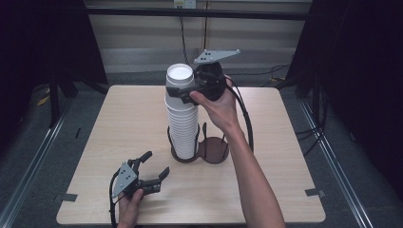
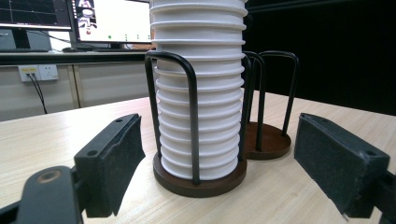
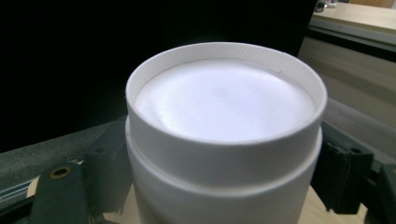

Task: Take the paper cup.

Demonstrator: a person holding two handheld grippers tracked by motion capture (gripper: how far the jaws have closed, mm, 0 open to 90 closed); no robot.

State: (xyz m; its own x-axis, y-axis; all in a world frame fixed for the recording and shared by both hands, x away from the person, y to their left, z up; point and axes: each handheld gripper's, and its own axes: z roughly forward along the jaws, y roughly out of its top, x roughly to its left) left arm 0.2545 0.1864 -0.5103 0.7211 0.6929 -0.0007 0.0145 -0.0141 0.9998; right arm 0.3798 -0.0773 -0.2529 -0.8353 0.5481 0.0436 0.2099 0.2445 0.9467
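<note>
1. Counter (image 1: 285, 190): light wood top, square, carrying all items below.

2. Stack of paper cups (image 1: 183, 118): white, nested upside down, bases up. Long axis vertical, upright; the flat base of the top cup (image 3: 224, 100) faces straight up. Stands near the counter's centre, at about 1 o'clock from the left gripper. Rolled rims show as ridges down the stack (image 2: 201, 93) in the left gripper view.

3. Cup holder (image 1: 214, 149): dark brown, two round bases side by side with black wire hoops. The 9 o'clock base (image 2: 201, 184) holds the stack, which rises well above its hoops; the 3 o'clock base (image 2: 268, 144) holds nothing.

4. Right gripper (image 1: 184, 93): held in the right hand (image 1: 218, 107), reaching in level from 3 o'clock at the stack's top. Fingers (image 3: 343, 170) stand either side of the uppermost cups, just below the top base; they appear closed against the cup wall, gripping it.

5. Left gripper (image 1: 154, 164): held in the left hand (image 1: 130, 204) low at 7 o'clock on the counter, pointing towards the holder. Fingers (image 2: 112, 158) spread apart with nothing between them; the stack stands ahead of them, apart and untouched.
</note>
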